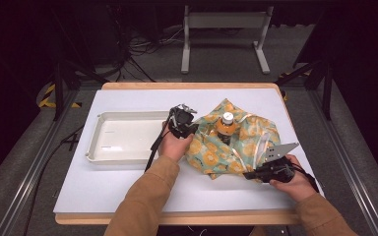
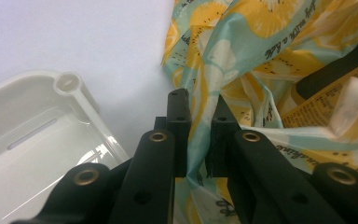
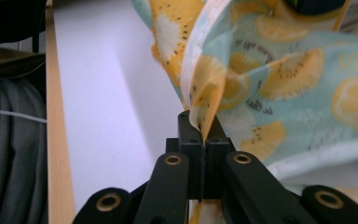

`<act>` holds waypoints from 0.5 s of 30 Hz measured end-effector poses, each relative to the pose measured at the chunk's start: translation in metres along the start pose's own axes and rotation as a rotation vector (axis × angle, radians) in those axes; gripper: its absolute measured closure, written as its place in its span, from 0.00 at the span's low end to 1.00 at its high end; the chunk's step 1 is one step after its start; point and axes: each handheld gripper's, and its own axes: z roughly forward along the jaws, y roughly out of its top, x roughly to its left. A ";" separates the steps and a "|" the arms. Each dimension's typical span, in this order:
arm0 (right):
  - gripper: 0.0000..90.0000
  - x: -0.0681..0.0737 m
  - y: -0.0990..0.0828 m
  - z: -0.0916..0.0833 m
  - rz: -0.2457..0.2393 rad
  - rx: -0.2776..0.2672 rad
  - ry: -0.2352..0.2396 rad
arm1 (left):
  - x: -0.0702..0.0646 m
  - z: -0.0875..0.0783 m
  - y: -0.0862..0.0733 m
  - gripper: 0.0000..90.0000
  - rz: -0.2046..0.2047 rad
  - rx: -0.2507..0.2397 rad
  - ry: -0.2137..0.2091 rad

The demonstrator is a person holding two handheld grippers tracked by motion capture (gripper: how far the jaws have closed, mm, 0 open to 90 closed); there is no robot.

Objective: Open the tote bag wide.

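A teal cloth bag [image 1: 248, 145] printed with orange fruit slices lies right of centre on the white table. An orange bottle with a white cap [image 1: 226, 124] stands upright inside its open mouth. My left gripper [image 1: 192, 129] is at the bag's left edge. In the left gripper view that gripper [image 2: 200, 105] is shut on a fold of the bag [image 2: 261, 37]. My right gripper [image 1: 247, 174] is at the bag's near edge. In the right gripper view it [image 3: 199, 123] is shut on the bag's hem [image 3: 205, 84], and the cloth rises from the jaws.
A shallow white tray [image 1: 94, 147] sits empty left of the bag, with its corner close to the left jaws [image 2: 69, 84]. The table's wooden near edge [image 3: 56, 121] runs just beside my right hand. A metal frame [image 1: 224, 22] and cables stand on the floor beyond the table.
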 end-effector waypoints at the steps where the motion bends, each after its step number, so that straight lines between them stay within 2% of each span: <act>1: 1.00 0.000 -0.003 0.000 0.005 0.013 0.010 | 0.000 0.000 0.000 0.92 -0.002 -0.001 0.001; 8: 1.00 0.001 -0.016 -0.004 0.032 0.055 0.037 | 0.001 0.000 0.000 0.93 -0.001 0.002 0.004; 15: 1.00 -0.003 -0.025 -0.010 0.069 0.099 0.028 | 0.000 0.001 -0.002 0.93 -0.002 0.014 0.008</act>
